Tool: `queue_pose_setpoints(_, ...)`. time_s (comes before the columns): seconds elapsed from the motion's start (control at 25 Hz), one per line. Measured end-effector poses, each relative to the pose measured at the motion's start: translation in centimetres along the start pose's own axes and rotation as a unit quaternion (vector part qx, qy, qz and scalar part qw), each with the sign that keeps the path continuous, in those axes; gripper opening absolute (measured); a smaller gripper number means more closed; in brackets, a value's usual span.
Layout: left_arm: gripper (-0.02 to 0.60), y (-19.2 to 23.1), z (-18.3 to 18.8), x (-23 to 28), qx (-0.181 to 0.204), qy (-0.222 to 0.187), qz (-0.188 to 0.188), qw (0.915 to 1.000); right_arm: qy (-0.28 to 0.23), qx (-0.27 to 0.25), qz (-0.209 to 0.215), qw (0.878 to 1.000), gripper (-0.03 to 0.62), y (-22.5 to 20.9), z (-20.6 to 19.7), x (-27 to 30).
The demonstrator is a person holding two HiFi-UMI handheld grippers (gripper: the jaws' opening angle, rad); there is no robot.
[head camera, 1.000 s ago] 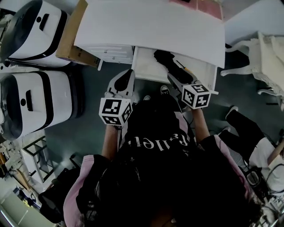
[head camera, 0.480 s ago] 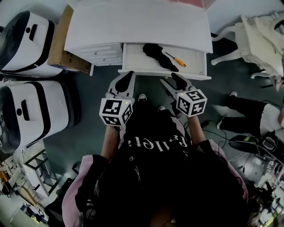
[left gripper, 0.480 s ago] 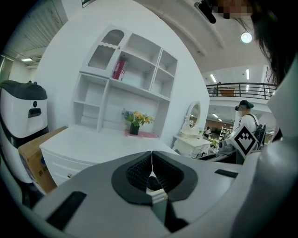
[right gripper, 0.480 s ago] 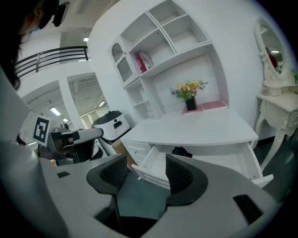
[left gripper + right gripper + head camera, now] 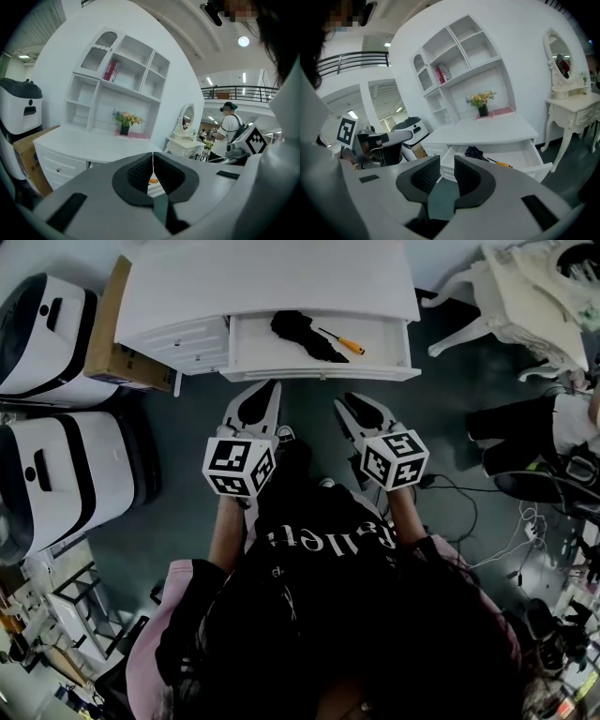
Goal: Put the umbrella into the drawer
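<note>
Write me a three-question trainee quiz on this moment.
1. True or false: the umbrella lies inside the open drawer.
2. Short answer: what is the orange-handled tool lying beside the umbrella?
3. Pick one: the left gripper has its jaws A) together with nothing between them, B) wide apart, C) clamped on the umbrella.

Key: 1 true; 2 a screwdriver; 3 A.

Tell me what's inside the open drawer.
In the drawer lie a black umbrella and an orange-handled screwdriver. Its back, under the desktop, is hidden.
</note>
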State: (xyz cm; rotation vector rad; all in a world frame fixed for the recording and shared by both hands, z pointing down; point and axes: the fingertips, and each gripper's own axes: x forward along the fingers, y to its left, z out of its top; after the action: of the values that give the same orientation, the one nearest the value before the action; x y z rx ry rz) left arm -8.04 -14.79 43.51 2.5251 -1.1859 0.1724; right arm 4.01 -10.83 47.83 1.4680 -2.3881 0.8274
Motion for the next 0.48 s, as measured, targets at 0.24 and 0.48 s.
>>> queue_pose_setpoints(0.24, 0.017, -7.3, -2.1, -3.8, 0.018, 0.006, -0.015, 0.9997, -0.007, -0.005, 0.005, 1.0, 0.106, 0.6, -3.0, -6.3)
queue_pose_setpoints(0.48, 0.017, -10.8, -4.5, -8.4, 0.011, 0.004, 0.017, 0.9998, -0.029, -0.028, 0.007, 0.999, 0.081, 2.0, -5.3, -11.8)
